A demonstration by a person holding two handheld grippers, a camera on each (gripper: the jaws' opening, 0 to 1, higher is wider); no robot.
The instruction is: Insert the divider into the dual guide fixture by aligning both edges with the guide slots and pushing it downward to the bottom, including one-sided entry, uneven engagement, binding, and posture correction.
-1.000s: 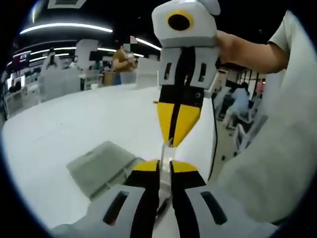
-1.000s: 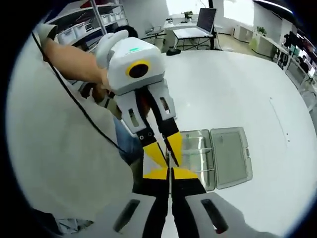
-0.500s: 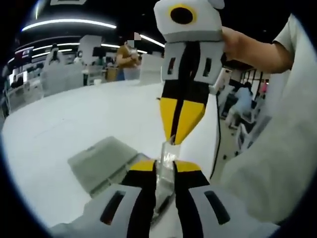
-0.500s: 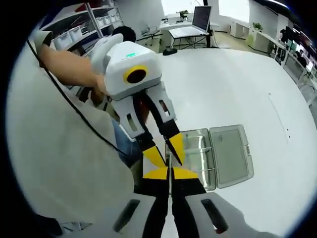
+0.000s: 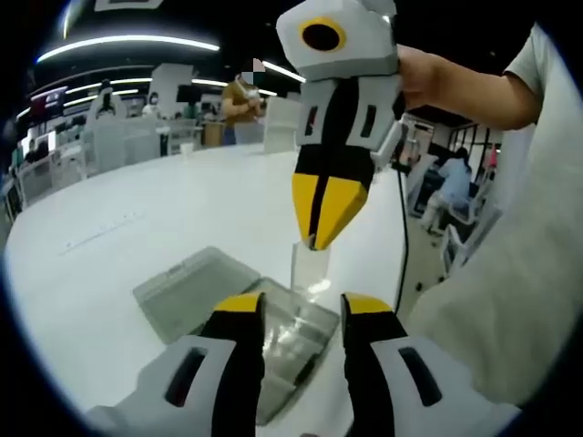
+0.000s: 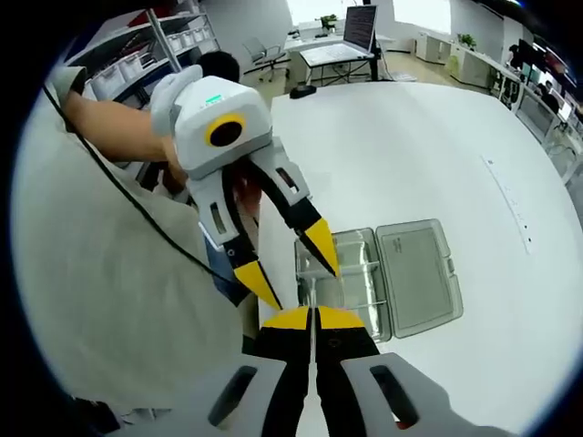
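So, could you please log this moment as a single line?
left tongs: open | right tongs: shut on clear divider | divider: above open case | stage: not yet seated

Left tongs point(image 5: 298, 308) spread wide; right tongs point(image 6: 312, 316) pinched together, tip-to-tip.

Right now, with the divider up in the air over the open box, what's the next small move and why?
Probably lower the right gripper to bring the clear divider down toward the open box on the white table. The left gripper stands open, so the right one alone pinches the divider, which hangs above the compartments.
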